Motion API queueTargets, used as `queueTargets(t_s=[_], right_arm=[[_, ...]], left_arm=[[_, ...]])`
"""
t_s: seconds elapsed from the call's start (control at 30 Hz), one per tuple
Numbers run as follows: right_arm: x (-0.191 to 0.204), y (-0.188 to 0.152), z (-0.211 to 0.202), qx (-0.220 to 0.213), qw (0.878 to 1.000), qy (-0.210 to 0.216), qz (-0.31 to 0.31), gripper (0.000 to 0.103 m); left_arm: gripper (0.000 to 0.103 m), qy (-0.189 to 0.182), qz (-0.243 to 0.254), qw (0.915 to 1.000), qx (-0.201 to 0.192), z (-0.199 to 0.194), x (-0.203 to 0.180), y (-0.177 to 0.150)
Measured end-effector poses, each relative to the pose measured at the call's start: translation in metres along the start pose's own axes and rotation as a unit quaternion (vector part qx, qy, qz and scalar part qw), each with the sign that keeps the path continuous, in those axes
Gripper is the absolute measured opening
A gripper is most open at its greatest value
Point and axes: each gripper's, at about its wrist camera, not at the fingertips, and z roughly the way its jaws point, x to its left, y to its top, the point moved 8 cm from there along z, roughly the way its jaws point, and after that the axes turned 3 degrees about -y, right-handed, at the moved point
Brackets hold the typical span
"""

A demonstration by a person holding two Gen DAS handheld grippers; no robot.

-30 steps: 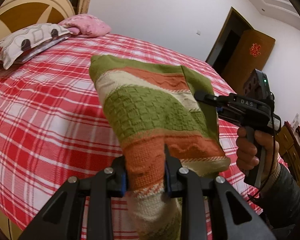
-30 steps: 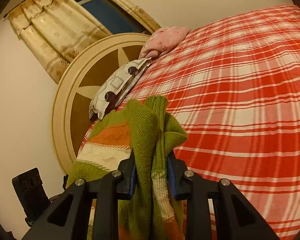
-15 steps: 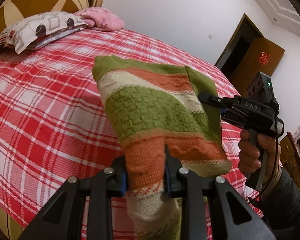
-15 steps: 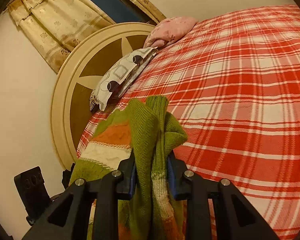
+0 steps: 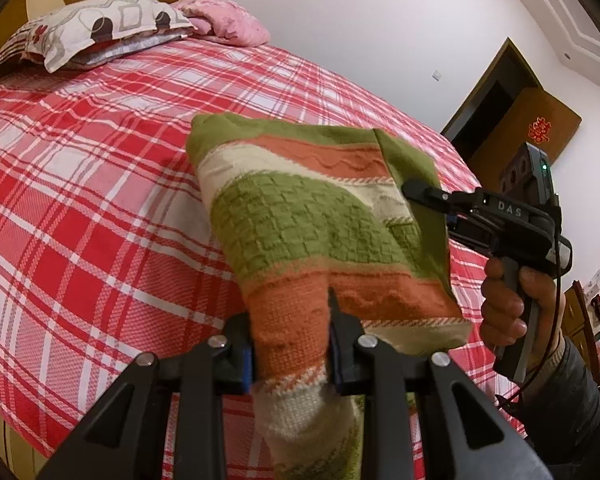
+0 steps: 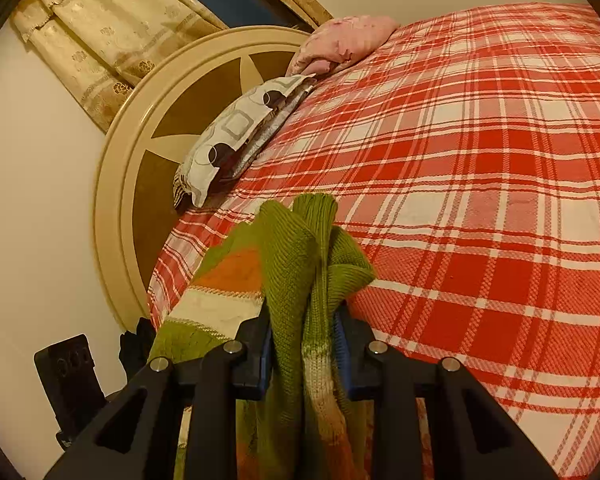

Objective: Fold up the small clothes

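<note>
Both grippers, left (image 5: 290, 344) and right (image 6: 304, 344), clamp the striped green-orange knit sweater (image 5: 312, 224) above the red plaid bedspread (image 5: 80, 200); bunched knit could slip out, wrecking the fold.

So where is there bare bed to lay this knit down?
The plaid bedspread is bare from the knit garment out to its far edge. Only the headboard end is crowded, by the patterned pillow and pink pillow.

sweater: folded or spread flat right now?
Folded, held above the bed. The sweater shows doubled layers, pinched in the left tongs and right tongs.
</note>
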Motion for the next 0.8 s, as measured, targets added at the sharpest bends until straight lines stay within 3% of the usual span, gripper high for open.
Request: queueTargets(t_s=[0.37,0.8], right_arm=[[-0.016,0.002,0.03,0.015,0.999,-0.025,0.014,0.026],[-0.037,-0.003,0.042,0.038,0.998,-0.037,0.023,0.028]], left_arm=[[0.028,-0.009,-0.02,0.9996,0.015,0.012,0.017,-0.006],[0.029,-0.006,-0.006,0.9997,0.022,0.016,0.017,-0.008]])
